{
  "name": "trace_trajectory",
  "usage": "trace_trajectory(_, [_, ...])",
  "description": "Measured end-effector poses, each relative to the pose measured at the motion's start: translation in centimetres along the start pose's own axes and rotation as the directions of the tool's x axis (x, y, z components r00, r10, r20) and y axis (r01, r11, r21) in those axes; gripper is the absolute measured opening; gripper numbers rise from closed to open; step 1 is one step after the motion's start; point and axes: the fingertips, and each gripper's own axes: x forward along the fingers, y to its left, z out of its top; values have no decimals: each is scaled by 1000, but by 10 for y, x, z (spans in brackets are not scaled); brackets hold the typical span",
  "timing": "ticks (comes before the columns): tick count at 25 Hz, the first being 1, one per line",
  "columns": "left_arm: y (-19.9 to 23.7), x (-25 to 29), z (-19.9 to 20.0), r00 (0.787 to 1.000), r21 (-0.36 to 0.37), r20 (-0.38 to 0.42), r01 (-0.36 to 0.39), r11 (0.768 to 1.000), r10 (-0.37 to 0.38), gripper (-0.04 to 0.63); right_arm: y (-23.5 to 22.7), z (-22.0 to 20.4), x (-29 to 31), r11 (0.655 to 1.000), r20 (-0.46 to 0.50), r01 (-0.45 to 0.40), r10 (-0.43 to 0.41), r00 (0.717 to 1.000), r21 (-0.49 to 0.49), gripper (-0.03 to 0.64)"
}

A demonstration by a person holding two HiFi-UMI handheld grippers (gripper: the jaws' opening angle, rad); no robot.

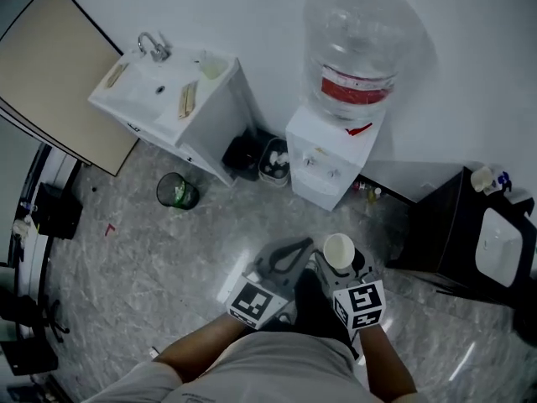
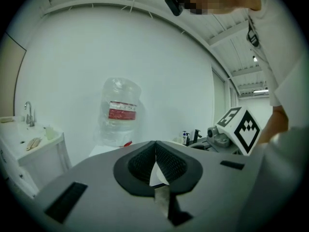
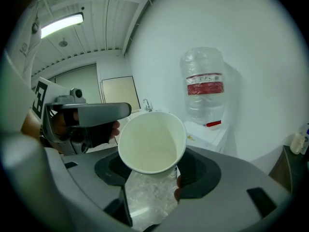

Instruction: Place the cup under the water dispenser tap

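Note:
A white paper cup [image 1: 339, 251] [image 3: 152, 143] sits between the jaws of my right gripper [image 1: 342, 269] [image 3: 153, 170], which is shut on it; the cup is empty and its mouth faces the camera. The white water dispenser [image 1: 329, 156] [image 3: 208, 128] stands against the far wall with a clear bottle [image 1: 359, 44] [image 2: 119, 111] on top and its taps [image 1: 321, 161] facing me. My left gripper [image 1: 285, 259] [image 2: 156, 164] hangs beside the right one, its jaws shut on nothing. Both are some way short of the dispenser, above the floor.
A white sink cabinet [image 1: 168, 99] stands left of the dispenser, with a dark bin [image 1: 177, 191] on the marbled floor [image 1: 134, 259] and black containers [image 1: 258, 158] between them. A dark cabinet [image 1: 445, 225] with bottles is at the right. A door [image 1: 50, 82] lies far left.

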Motion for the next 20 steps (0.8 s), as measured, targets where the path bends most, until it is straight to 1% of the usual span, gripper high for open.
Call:
trace_trajectory(3, [33,44,3,1000,-5,5,-5,1000,5,6,-37,4,43,1000,-9,-13,13,1000,-18,275])
trace_trajectory(6, [63,80,-7,1000,-22,-4,-10,1000,10,6,-69,-2,86,1000,-22,-1,0,1000,-25,275])
trace_trajectory(9, [89,108,-22,1000,-22,-18,-11,1000,11,6,-94,-27,127,1000,-61,12,-12,998,-5,275])
trace_trajectory(11, [106,123,-34,1000,-49,-24,-13,999,12,6,-109,-44,155,1000,-82,25,-24,996,11,275])
trace_trajectory(14, [127,140,-59,999,-90,-38,3,996,-6,6,-126,-80,194,998,-109,58,-56,992,18,275])
trace_trajectory(20, [151,166,-130,992,-90,-93,75,993,-83,6,-158,-179,270,988,-154,141,-131,979,57,275])
